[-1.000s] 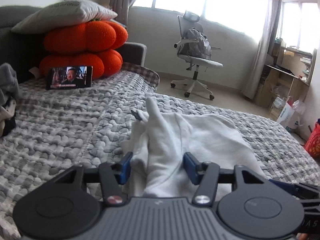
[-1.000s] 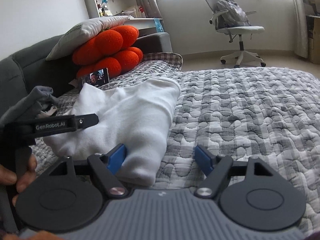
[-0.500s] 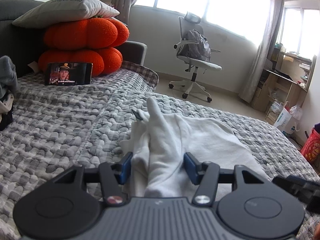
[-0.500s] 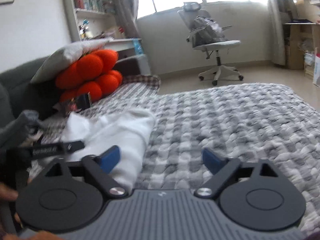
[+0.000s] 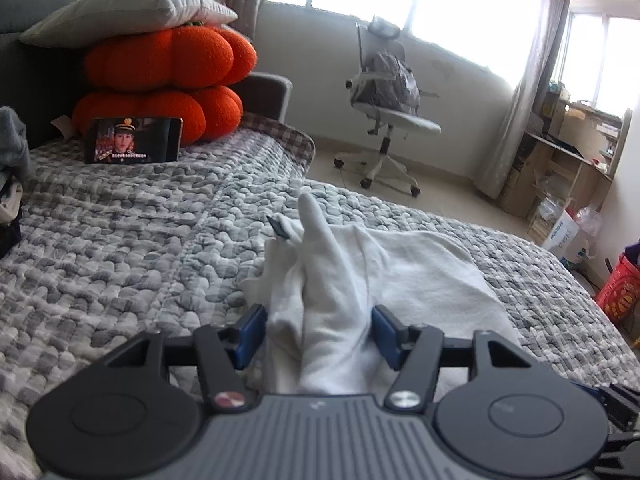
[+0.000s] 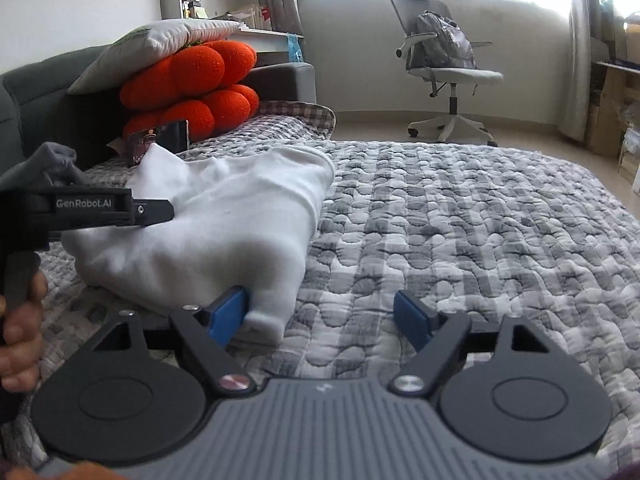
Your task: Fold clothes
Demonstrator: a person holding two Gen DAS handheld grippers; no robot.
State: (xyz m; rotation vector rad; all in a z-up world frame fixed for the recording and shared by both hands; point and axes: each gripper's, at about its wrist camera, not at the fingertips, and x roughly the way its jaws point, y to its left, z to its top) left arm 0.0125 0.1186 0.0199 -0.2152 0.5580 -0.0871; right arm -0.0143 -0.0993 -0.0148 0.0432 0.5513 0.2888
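Beside white garment [image 6: 224, 232], propped phone [image 5: 134, 140], perhaps orange cushions [image 5: 160, 80] behind.

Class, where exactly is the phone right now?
In the left wrist view the phone stands upper left on the grey quilt, propped against the orange pumpkin cushions.

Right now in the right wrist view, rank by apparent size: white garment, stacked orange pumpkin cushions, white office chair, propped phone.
1. White folded garment, partly because it is nearest.
2. White office chair and orange pumpkin cushions: look alike, unranked.
3. Propped phone, partly hidden.
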